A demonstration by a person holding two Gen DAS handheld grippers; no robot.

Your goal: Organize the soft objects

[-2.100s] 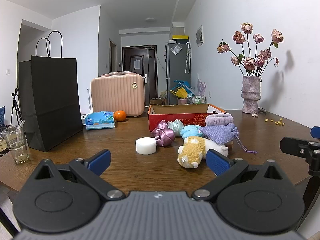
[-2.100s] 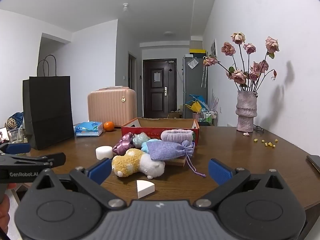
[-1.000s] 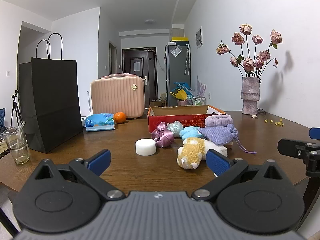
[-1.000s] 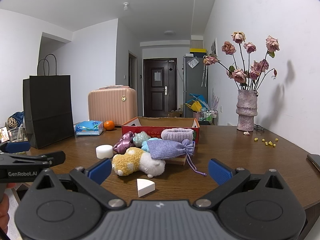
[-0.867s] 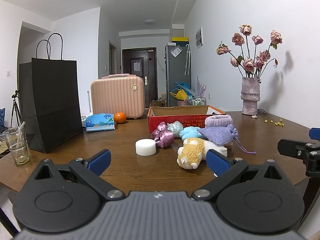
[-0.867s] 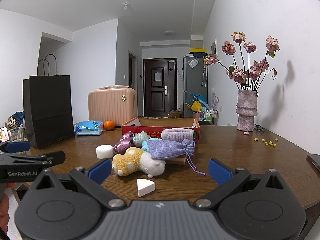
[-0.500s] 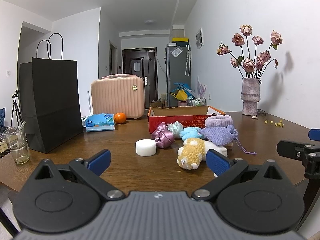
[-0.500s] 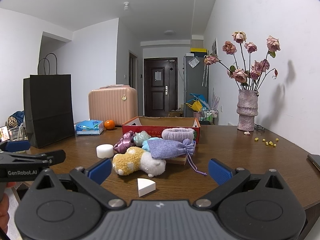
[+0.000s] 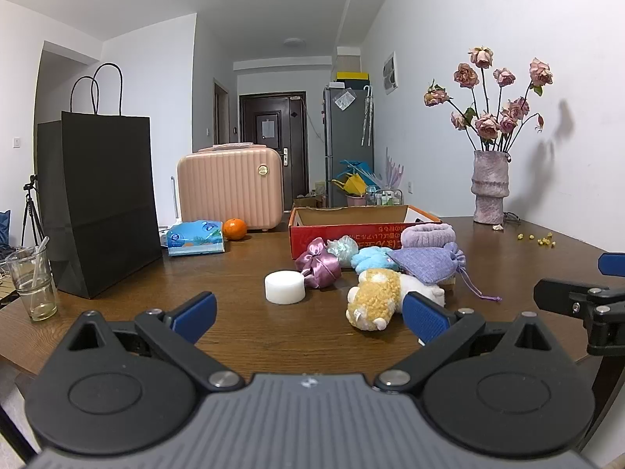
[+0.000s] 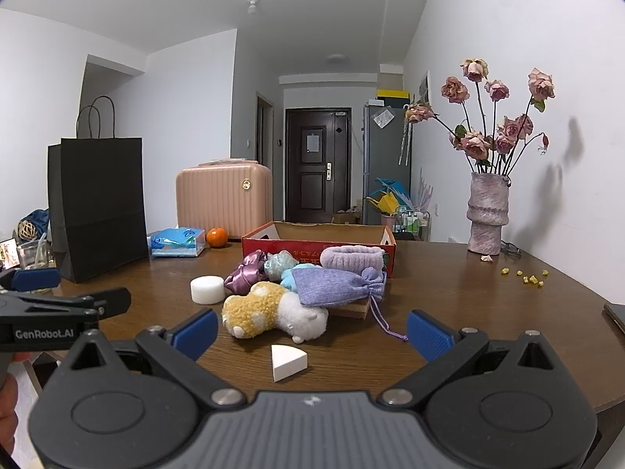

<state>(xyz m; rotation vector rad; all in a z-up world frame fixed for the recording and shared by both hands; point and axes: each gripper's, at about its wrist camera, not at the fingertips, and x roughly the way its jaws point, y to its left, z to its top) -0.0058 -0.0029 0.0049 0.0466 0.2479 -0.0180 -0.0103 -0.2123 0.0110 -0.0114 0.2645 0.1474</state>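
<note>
I hold both grippers low over the near edge of the worktop (image 10: 468, 293), jaws spread wide and empty on the left gripper (image 9: 308, 312) and the right gripper (image 10: 310, 330). The soft things lie heaped ahead of me: a yellow-and-white plush toy (image 10: 273, 310) nearest, a lilac drawstring pouch (image 10: 336, 281) resting against it, a satin bow (image 10: 244, 273) beside them, all just before the red cardboard box (image 10: 318, 240).

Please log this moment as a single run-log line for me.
left gripper: open, idle | right gripper: open, idle | plush toy: on table, ungrasped | red box: behind pile
</note>
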